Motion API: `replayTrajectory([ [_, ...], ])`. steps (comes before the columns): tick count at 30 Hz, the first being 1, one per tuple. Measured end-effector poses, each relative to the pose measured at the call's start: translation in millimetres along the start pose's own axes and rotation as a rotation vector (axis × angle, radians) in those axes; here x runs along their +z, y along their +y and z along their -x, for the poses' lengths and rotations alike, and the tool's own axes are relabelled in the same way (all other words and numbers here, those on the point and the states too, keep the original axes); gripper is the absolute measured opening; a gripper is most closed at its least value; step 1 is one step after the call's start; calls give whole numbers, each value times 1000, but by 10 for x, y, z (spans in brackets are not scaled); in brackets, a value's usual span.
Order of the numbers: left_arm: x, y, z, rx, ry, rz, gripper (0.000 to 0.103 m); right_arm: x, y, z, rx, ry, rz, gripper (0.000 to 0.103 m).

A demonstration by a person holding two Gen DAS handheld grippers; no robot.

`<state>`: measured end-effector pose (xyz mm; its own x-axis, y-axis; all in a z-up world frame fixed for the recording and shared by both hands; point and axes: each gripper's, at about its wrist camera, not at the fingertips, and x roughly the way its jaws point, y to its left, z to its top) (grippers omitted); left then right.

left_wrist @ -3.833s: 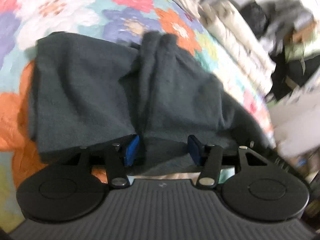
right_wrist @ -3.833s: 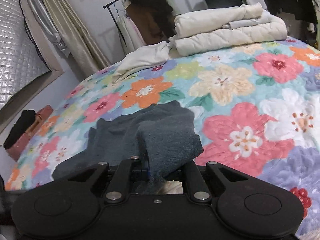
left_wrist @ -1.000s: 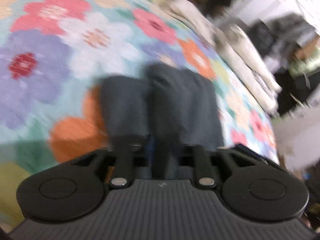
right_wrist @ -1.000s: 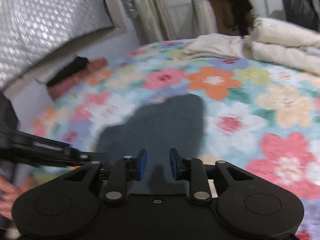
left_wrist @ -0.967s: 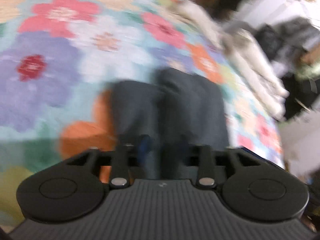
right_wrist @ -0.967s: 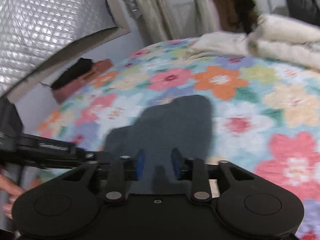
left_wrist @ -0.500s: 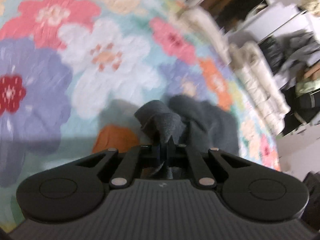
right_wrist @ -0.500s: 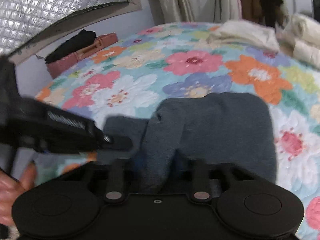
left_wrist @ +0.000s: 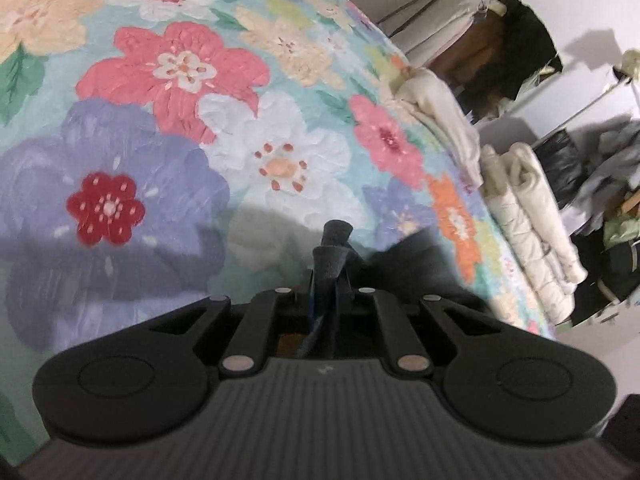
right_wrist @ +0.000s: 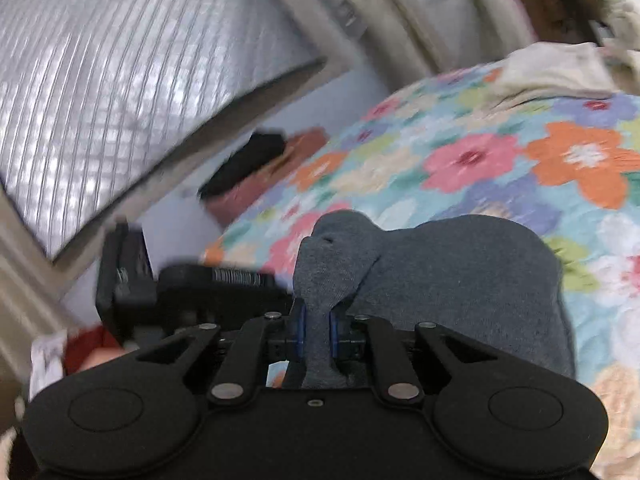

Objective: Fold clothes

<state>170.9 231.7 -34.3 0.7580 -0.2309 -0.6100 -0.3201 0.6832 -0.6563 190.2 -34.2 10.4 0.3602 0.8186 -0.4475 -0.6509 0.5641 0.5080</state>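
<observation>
A dark grey garment [left_wrist: 420, 264] lies folded on the floral bedspread [left_wrist: 160, 140]. My left gripper [left_wrist: 325, 280] pinches a bunched edge of it, which sticks up between the blue pads; its jaws are opening slightly, the pads still on the cloth. In the right wrist view the same garment [right_wrist: 460, 272] spreads to the right. My right gripper [right_wrist: 316, 320] is closing, and a raised fold of the cloth is squeezed between its pads. The left gripper [right_wrist: 192, 284] shows as a black body just to the left, held by a hand with a red cuff [right_wrist: 88, 352].
Folded cream quilts [left_wrist: 532, 216] and a cream garment [left_wrist: 440, 120] lie along the bed's far edge, beside a clothes rack. A quilted silver headboard [right_wrist: 120, 60] and a dark item on a reddish box [right_wrist: 256, 160] sit past the bed.
Both grippers have gone from open around the grey garment's edge to closed on it. The pinched cloth now stands up in folds, and both views have swung left.
</observation>
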Motion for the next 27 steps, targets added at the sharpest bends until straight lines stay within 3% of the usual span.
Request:
replayTrajectory([
  [5,24,212,163,-3,-39,99,21,-100,136,-349,-60,67,44,15],
  [8,26,171,234,-45,-30,59,20,-116,249,-314,-46,23,95,15],
  [10,10,58,307,-71,-30,-3,20,-104,311,-232,-51,-1,136,24],
  [13,-40,-67,278,-48,-21,-75,22,-71,272,-189,-113,48,136,38],
  [14,-47,-54,230,-50,6,-62,26,-74,241,-142,-125,55,113,39],
  [19,-56,104,105,-121,54,74,29,-123,225,234,-123,102,65,42],
  [21,-53,152,104,-172,58,119,40,-175,293,342,-103,129,93,44],
  [22,-58,174,103,-195,58,144,45,-214,318,353,-88,145,89,45],
  [25,-57,188,76,-226,60,178,47,-363,420,273,-66,202,85,46],
  [27,-53,178,22,-213,66,175,53,-471,520,109,-121,252,122,46],
])
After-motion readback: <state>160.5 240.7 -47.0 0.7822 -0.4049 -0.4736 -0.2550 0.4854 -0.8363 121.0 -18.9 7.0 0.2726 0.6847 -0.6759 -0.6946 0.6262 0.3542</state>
